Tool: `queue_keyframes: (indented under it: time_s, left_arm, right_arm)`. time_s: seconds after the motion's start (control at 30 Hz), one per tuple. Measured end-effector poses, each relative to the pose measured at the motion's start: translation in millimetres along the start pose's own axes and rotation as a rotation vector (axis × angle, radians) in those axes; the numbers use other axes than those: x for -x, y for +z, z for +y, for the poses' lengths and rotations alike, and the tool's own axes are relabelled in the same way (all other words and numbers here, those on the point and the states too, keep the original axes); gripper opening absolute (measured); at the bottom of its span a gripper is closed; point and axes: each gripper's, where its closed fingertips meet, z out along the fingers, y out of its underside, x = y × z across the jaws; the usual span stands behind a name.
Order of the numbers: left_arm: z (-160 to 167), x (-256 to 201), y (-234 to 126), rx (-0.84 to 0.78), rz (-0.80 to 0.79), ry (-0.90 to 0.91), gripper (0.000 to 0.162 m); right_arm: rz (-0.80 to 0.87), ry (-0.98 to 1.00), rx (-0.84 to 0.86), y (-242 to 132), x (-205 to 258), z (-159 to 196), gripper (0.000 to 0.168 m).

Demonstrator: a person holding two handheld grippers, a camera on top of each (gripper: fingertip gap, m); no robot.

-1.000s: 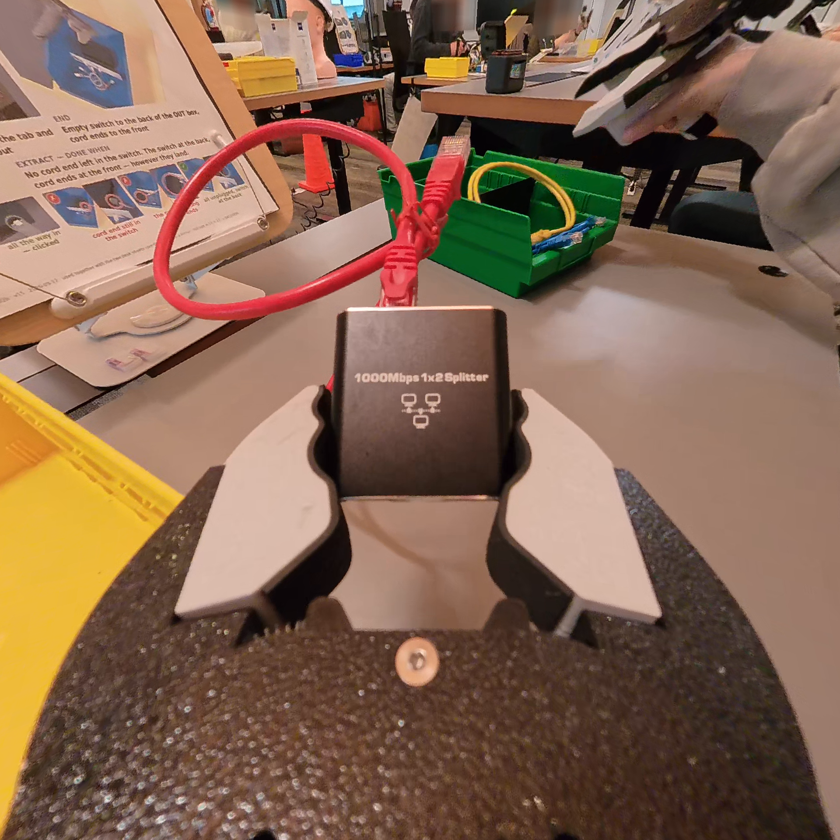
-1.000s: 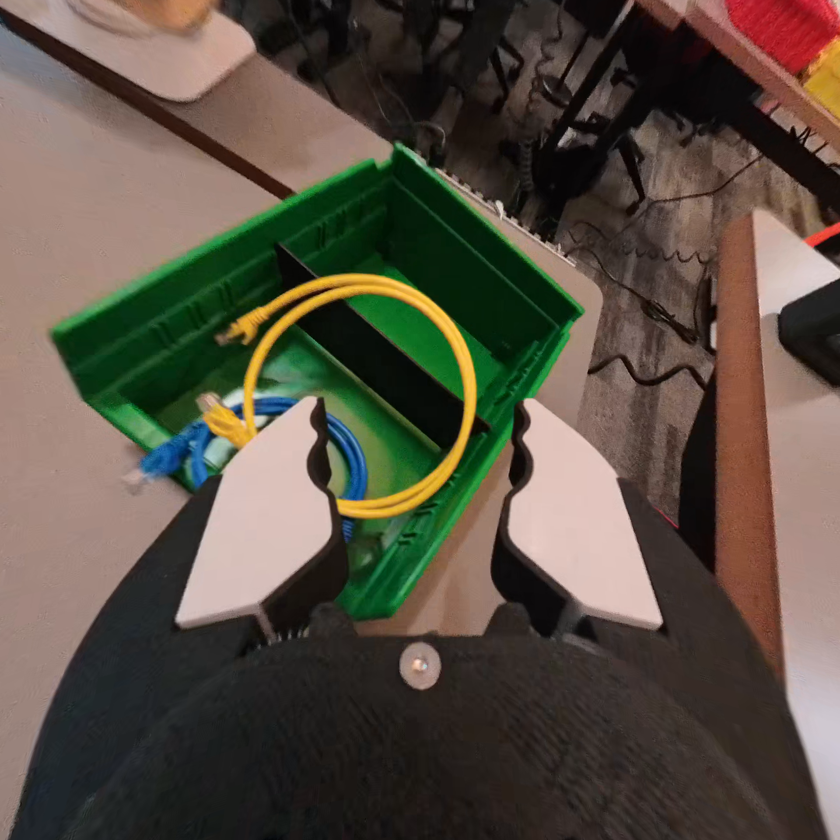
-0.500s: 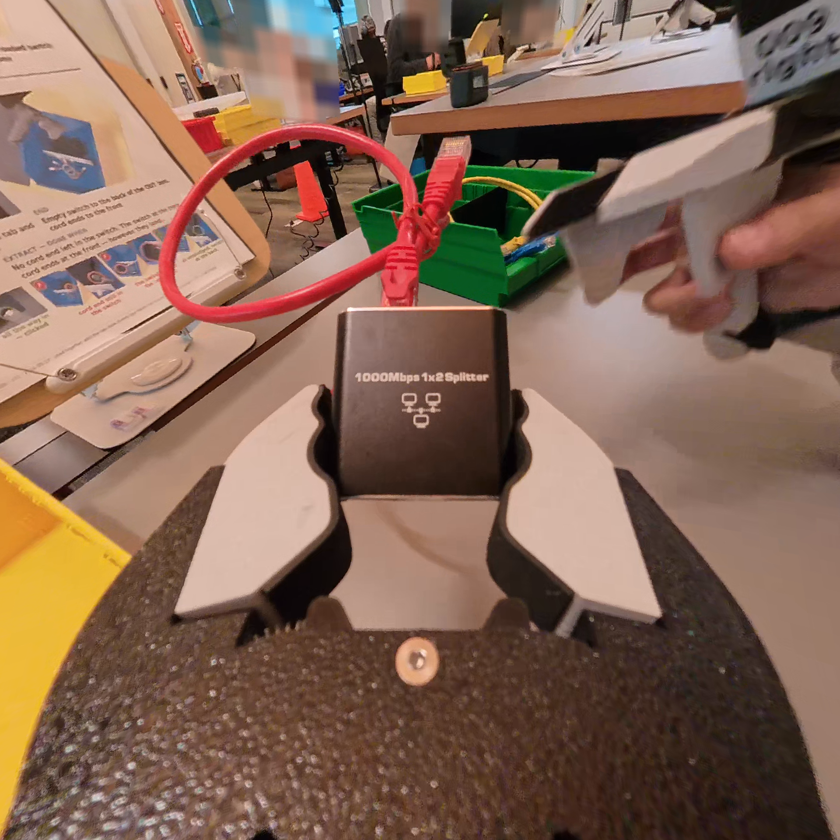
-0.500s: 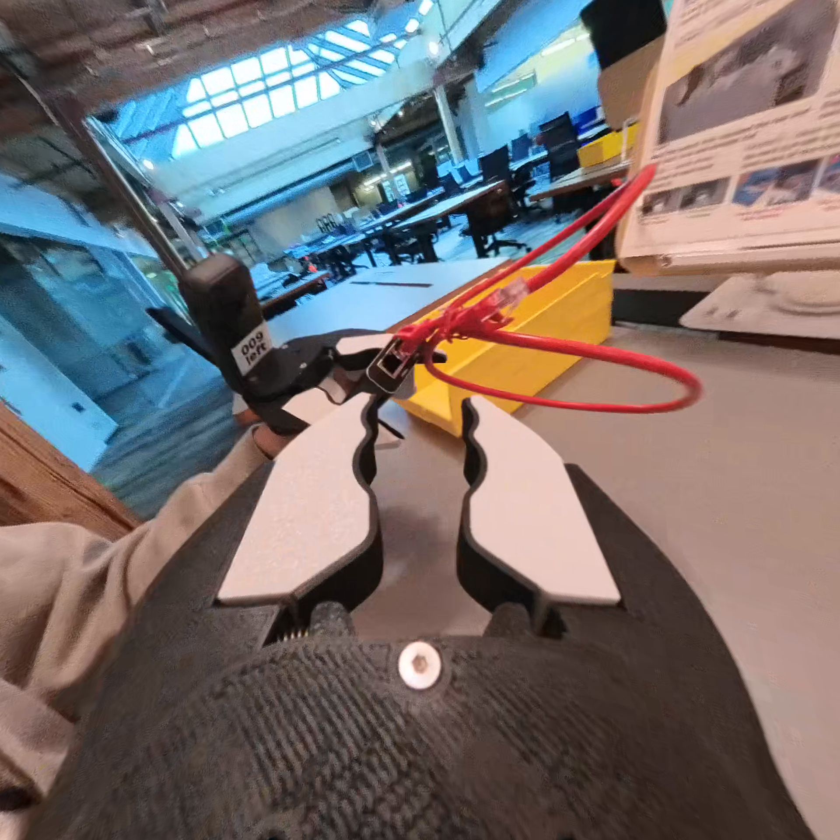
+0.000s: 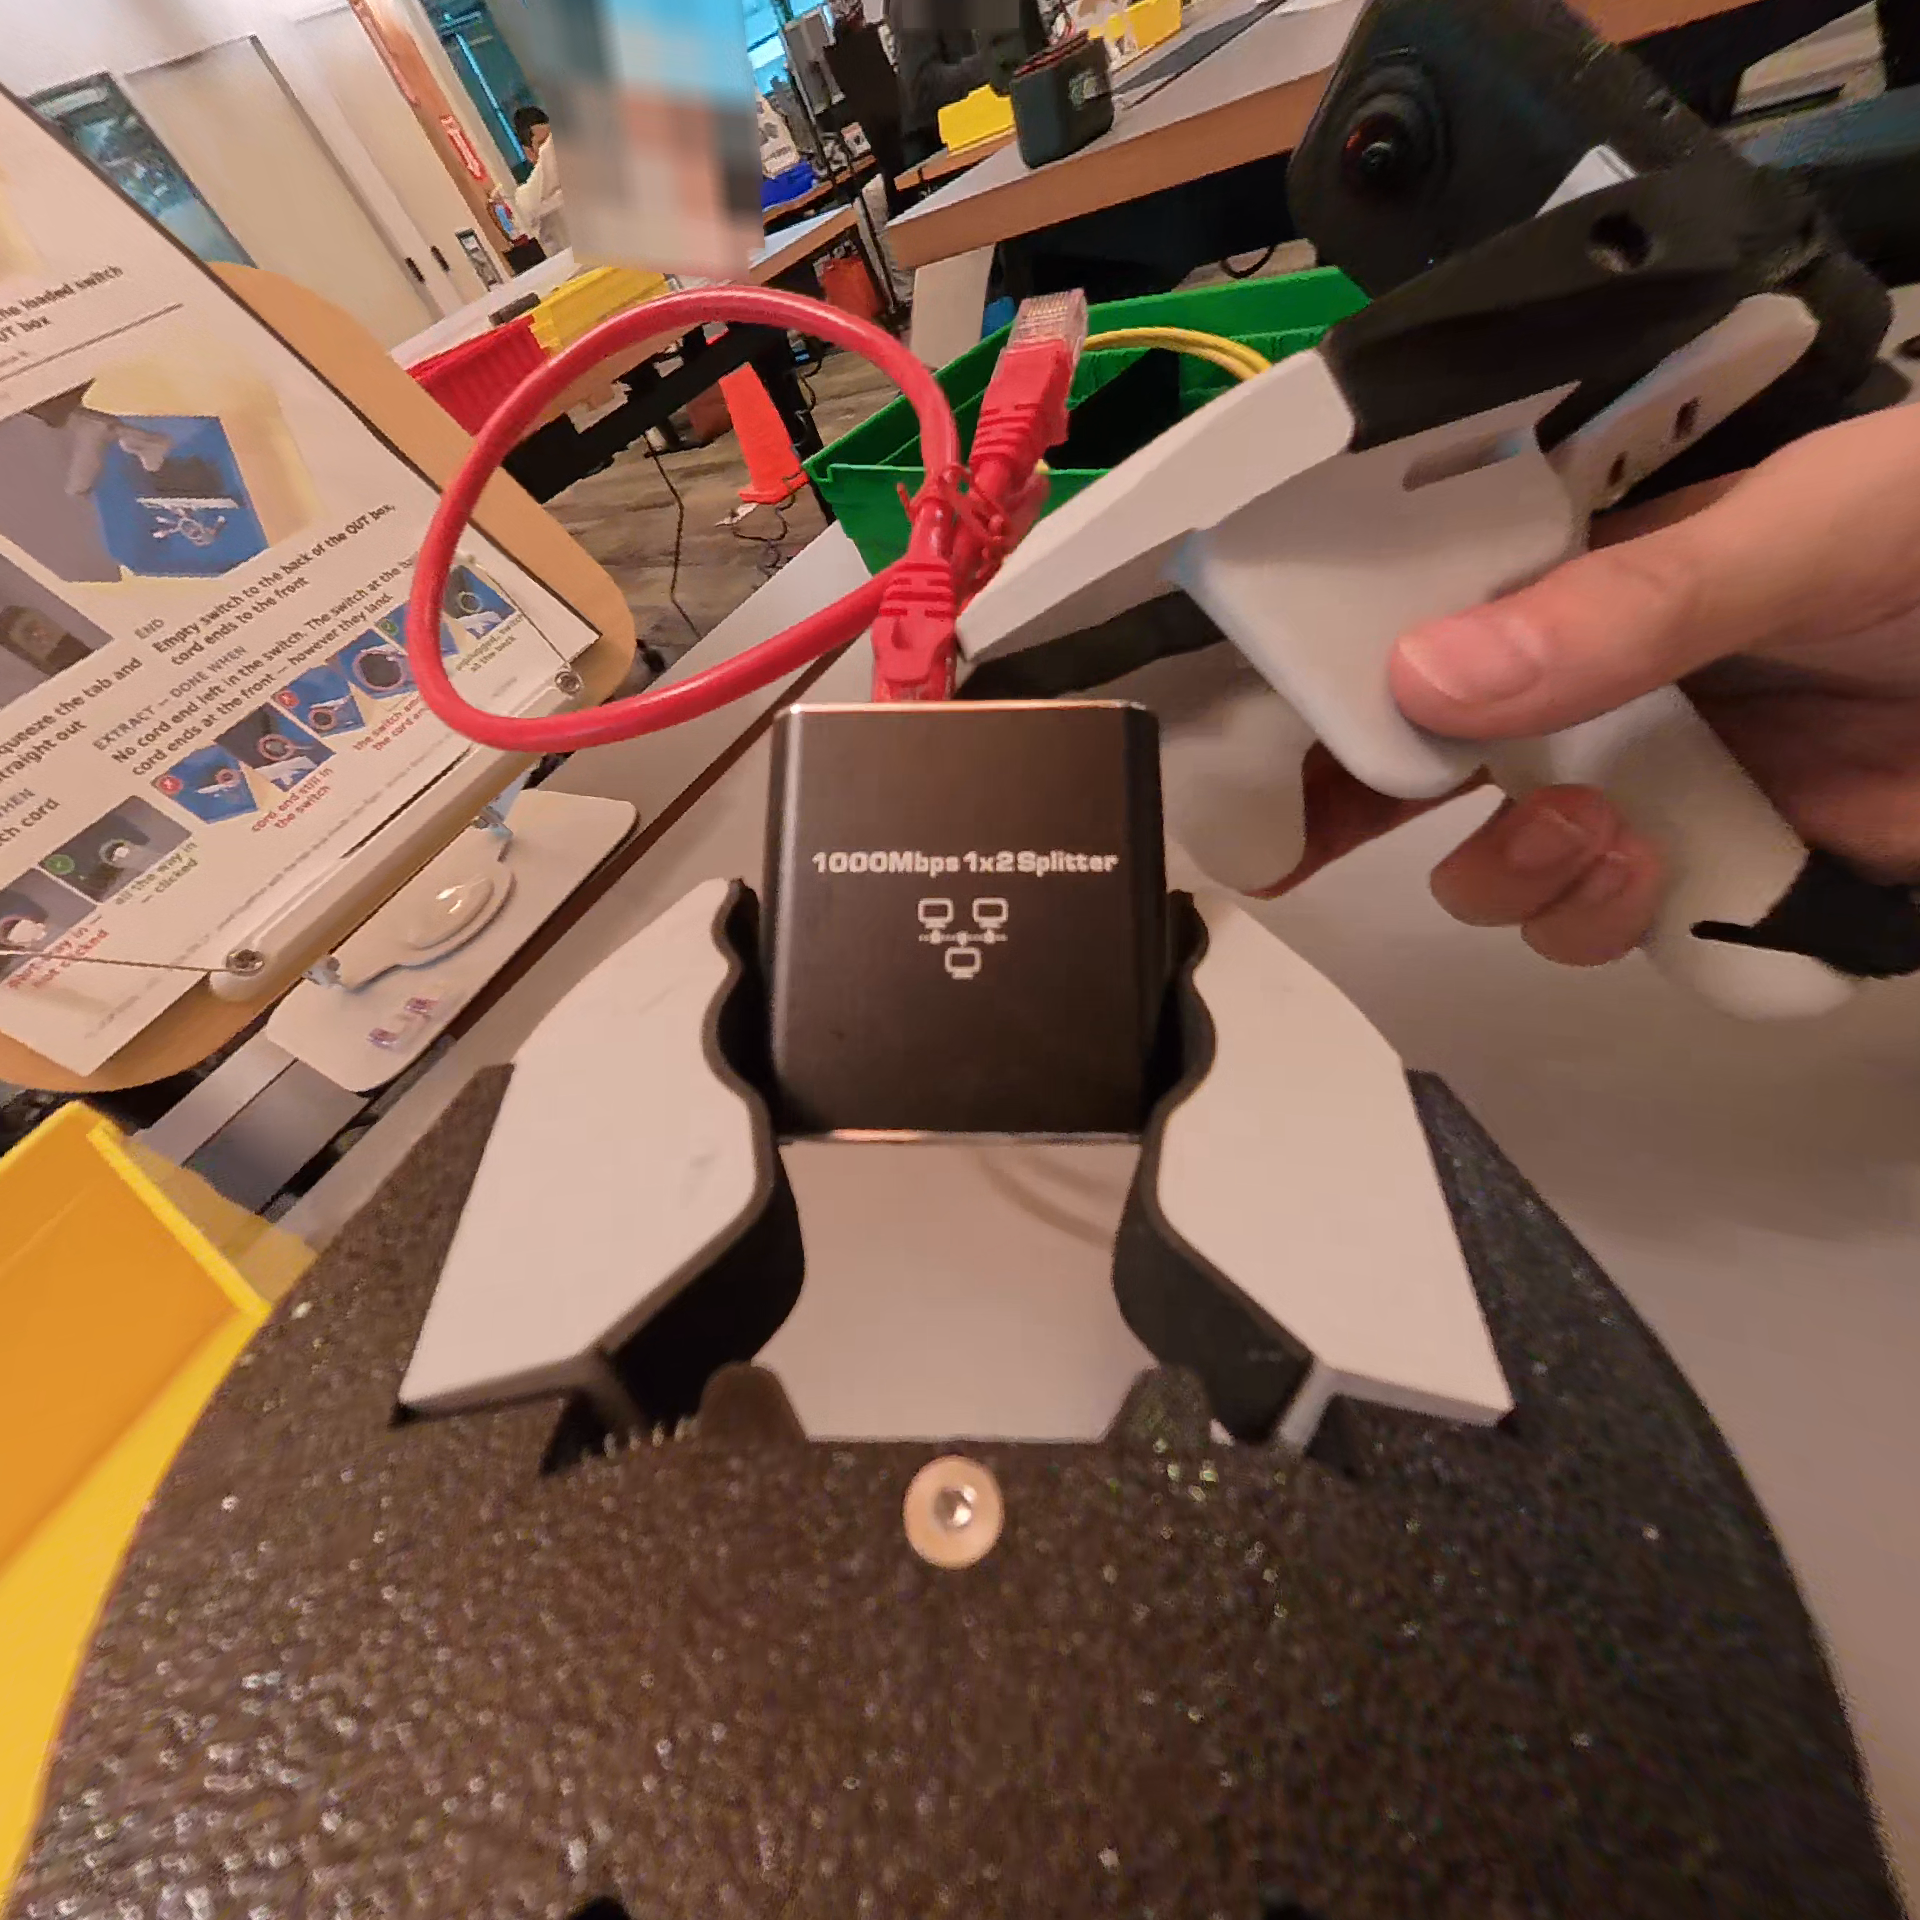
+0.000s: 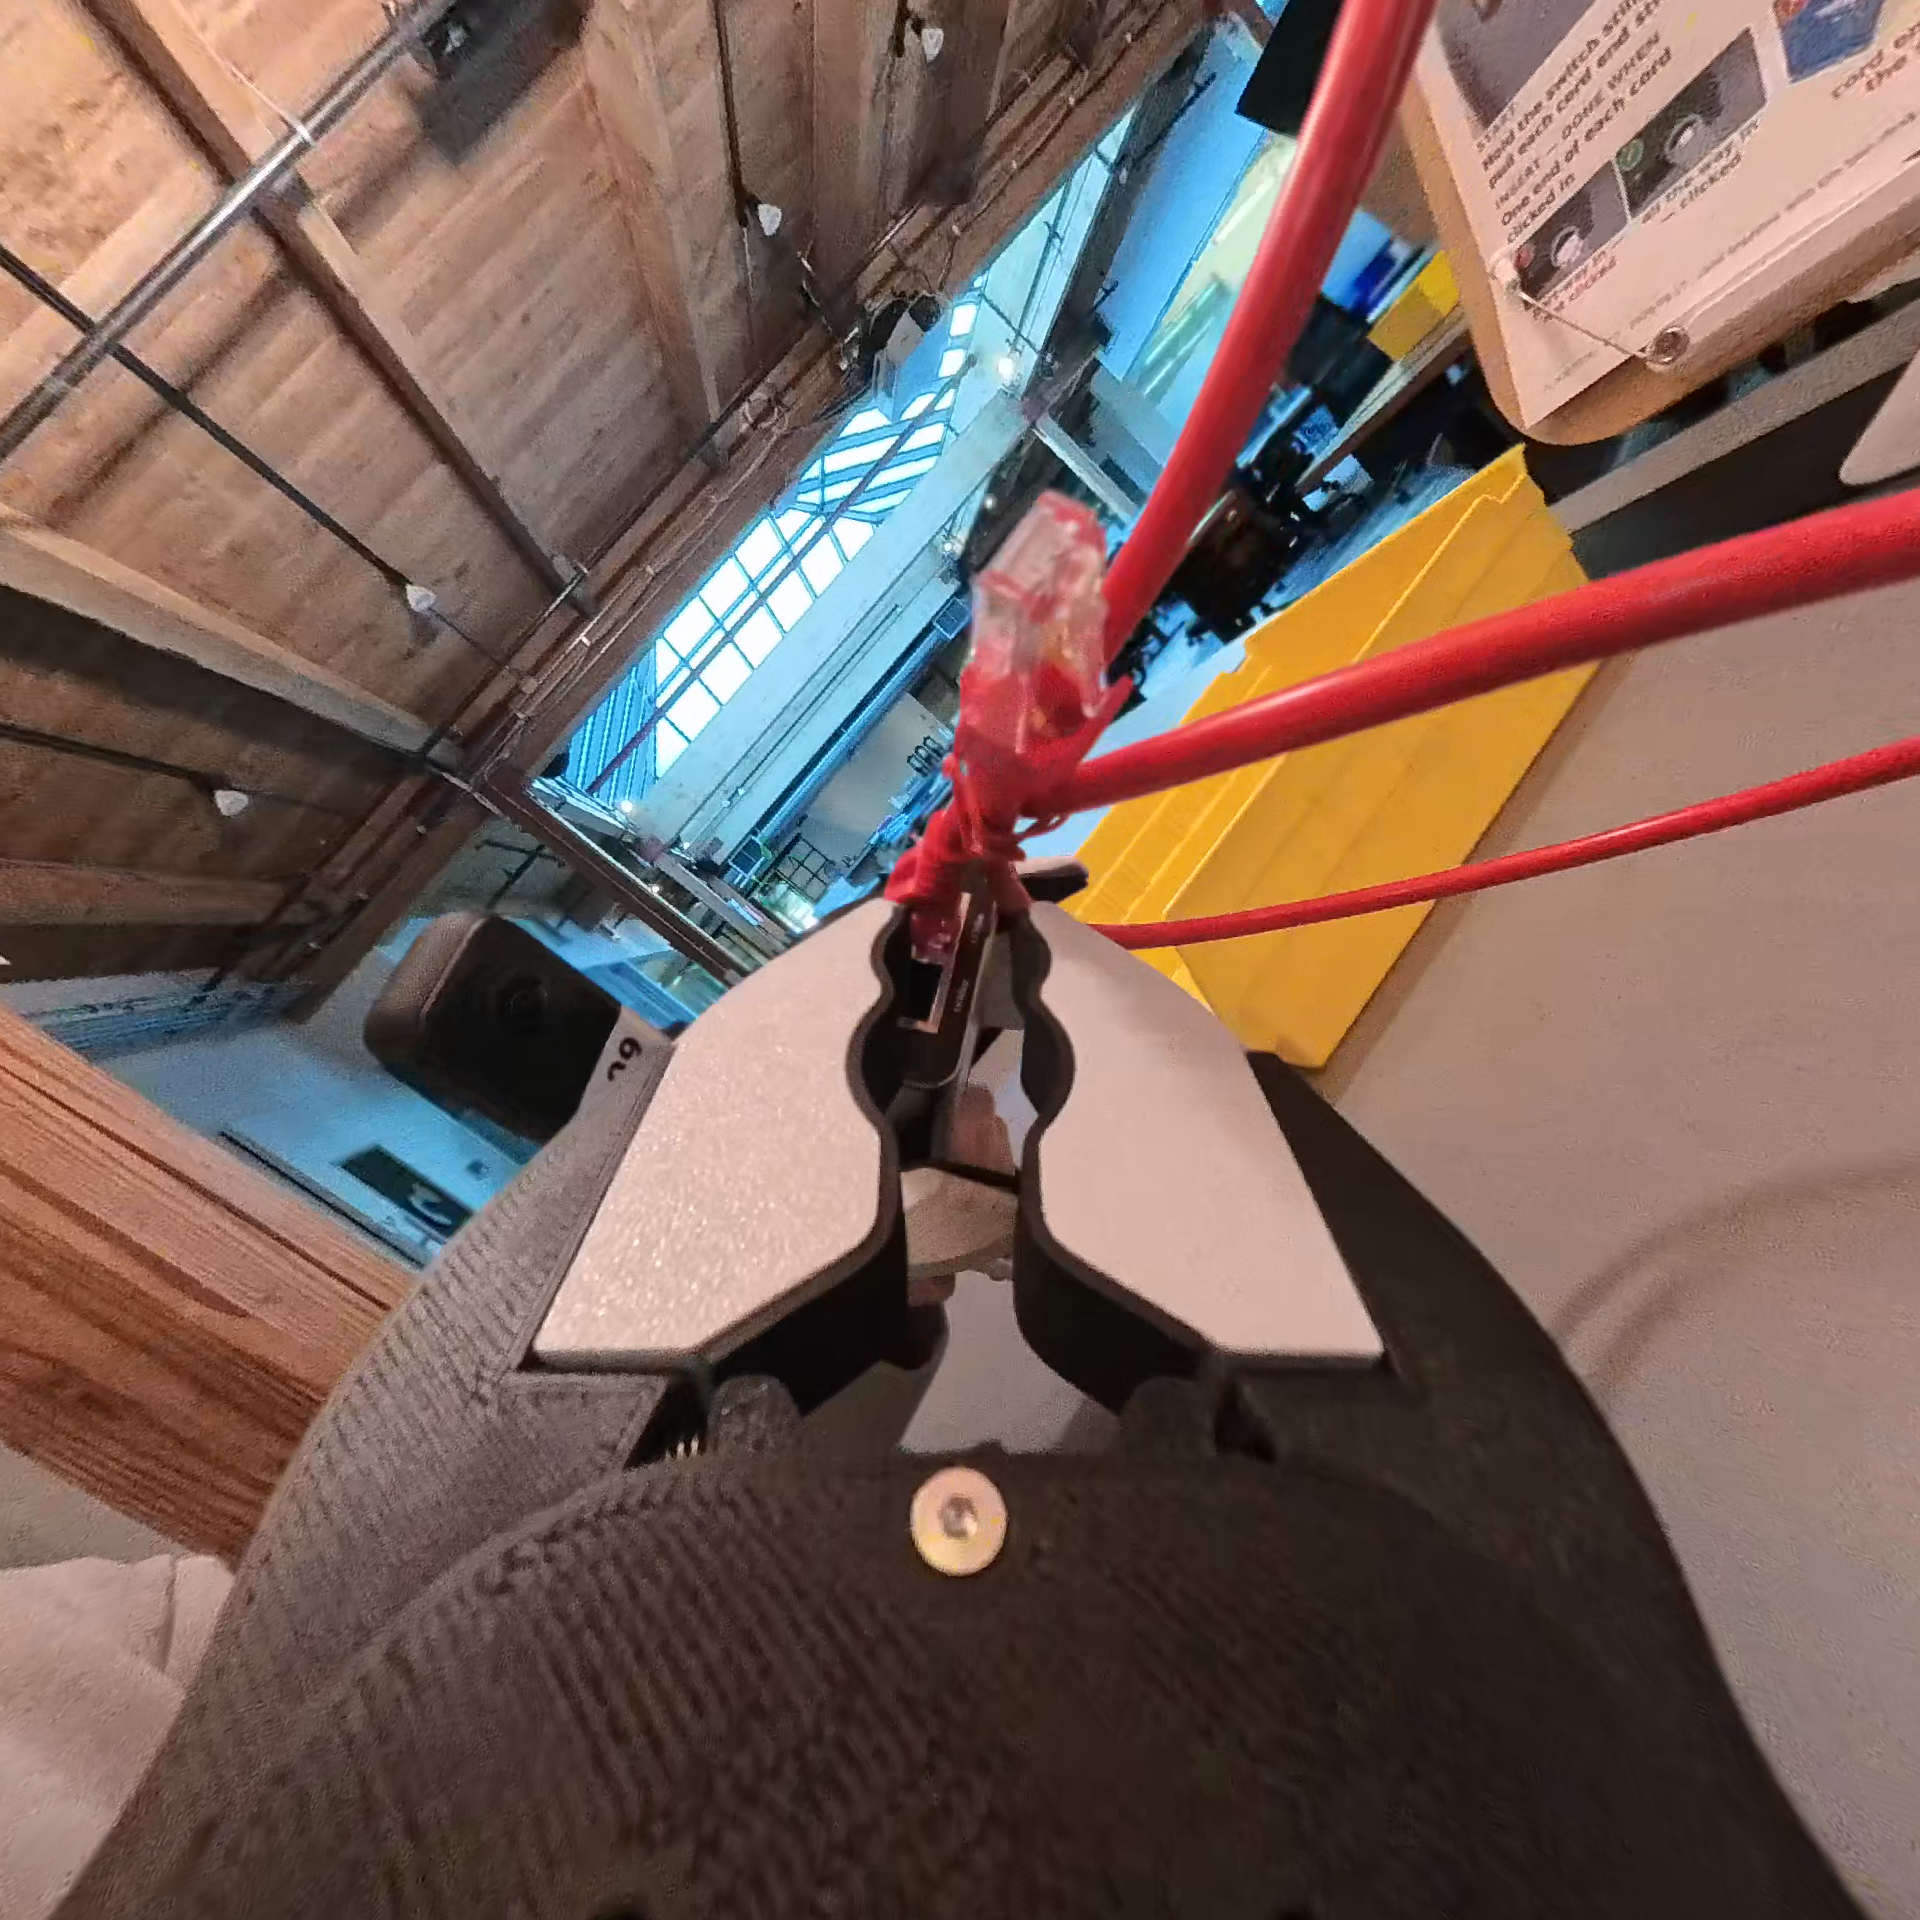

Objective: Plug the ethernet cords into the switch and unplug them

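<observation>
The left claw (image 5: 961, 997) was clamped on the sides of the black switch (image 5: 961, 914), holding it above the worktop (image 5: 1621, 1143) with its port face turned away, toward the far side. A red ethernet cord (image 5: 665, 520) was seated in that far face by one plug (image 5: 914, 634), its loop curling up and left, its free plug (image 5: 1039, 353) standing above, tied to the cord near the seated end.

The right claw (image 6: 961, 945) had come in from the right, nearly at right angles to the switch's long axis. Its fingers (image 6: 758, 1122) stood a narrow gap apart around the seated plug's boot, right against the port face; whether they had pinched it I could not tell. By my reckoning the pull should run straight away from the left claw, along the switch's length. A green bin (image 5: 1091, 416) lay beyond, a yellow bin (image 5: 94, 1299) near left.
</observation>
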Motion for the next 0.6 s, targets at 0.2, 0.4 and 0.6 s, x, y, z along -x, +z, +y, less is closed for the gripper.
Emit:
queue_keyframes:
  time_s: [0.2, 0.4, 0.6]
  left_arm:
    - [5, 3, 5, 0.025, -0.055, 0.045, 0.074]
    - [12, 2, 11, 0.063, -0.072, 0.074, 0.074]
    - [15, -4, 19, 0.094, -0.08, 0.074, 0.074]
  right_arm:
    - [0.005, 0.077, -0.022, -1, -6, 1, 0.022]
    - [0.0, 0.108, -0.012, -1, -9, 4, 0.027]
    - [0.045, 0.103, -0.062, -4, -19, -2, 0.015]
